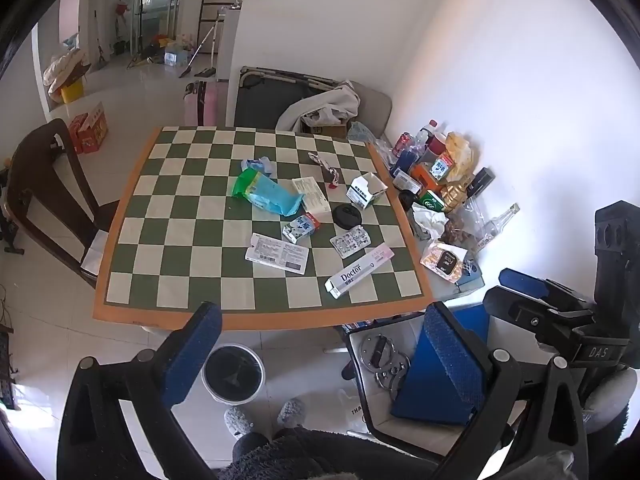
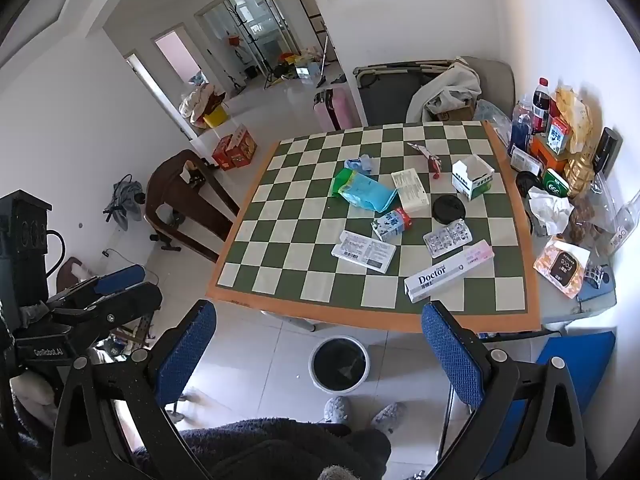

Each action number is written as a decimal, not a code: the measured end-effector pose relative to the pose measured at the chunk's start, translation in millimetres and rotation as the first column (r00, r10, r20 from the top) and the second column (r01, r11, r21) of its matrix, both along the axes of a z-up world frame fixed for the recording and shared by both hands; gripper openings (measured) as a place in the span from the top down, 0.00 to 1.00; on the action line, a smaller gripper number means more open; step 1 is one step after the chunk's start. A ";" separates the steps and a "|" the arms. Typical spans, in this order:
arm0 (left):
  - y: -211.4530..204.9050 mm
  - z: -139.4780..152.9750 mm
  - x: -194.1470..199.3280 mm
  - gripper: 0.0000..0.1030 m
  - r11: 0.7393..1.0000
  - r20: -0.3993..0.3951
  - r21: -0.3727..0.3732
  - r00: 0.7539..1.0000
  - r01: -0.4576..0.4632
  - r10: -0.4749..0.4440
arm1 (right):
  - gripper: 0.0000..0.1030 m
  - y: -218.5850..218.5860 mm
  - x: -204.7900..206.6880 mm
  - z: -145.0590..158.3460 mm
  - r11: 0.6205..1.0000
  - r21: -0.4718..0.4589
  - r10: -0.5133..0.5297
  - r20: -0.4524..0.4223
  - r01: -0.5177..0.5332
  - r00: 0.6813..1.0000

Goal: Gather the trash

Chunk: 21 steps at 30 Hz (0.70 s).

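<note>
Two claws hang above the near edge of the table point(image 1: 120, 312), and both are wide open with nothing in them. The left claw point(image 1: 320, 344) and the right claw point(image 2: 320, 340) both point down at the checkered cloth.

Lots of trash lies on the table. A green and blue bag point(image 1: 264, 194) sits near the middle. Next to it is a small milk box point(image 1: 301, 227), tipped on its side. A white paper point(image 1: 277, 253) lies flat, closer to the near edge. A long Doctor box point(image 1: 358, 270) lies near the right claw. A black lid point(image 1: 348, 216) and a pill pack point(image 1: 351, 241) sit close together.

On the floor, by the table's near edge, stands a bin point(image 1: 233, 374). A person's slippers point(image 1: 240, 420) are just beside it.
</note>
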<state>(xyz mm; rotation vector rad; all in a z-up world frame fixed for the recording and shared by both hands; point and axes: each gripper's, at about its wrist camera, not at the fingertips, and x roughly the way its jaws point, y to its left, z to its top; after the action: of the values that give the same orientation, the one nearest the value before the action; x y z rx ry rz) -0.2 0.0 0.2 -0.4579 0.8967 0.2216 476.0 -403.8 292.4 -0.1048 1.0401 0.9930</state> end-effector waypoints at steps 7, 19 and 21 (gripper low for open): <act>0.3 -0.1 0.0 0.00 1.000 -0.001 -0.008 1.000 0.000 0.000 | 0.00 -1.2 4.7 3.8 1.000 -0.001 0.001 0.002 -0.001 1.000; 0.4 0.5 -0.6 0.00 1.000 0.002 -0.015 1.000 0.001 -0.001 | 0.00 -0.6 10.1 0.0 1.000 -0.009 0.005 -0.007 -0.005 1.000; 0.5 0.5 -0.5 0.00 1.000 0.003 -0.015 1.000 0.001 -0.001 | 0.00 0.7 5.1 -4.8 1.000 -0.011 0.004 -0.007 -0.005 1.000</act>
<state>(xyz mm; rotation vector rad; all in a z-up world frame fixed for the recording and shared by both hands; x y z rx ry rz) -0.7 0.5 0.6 -0.4715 0.8962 0.2139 481.0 -403.1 287.6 -0.1131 1.0527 0.9922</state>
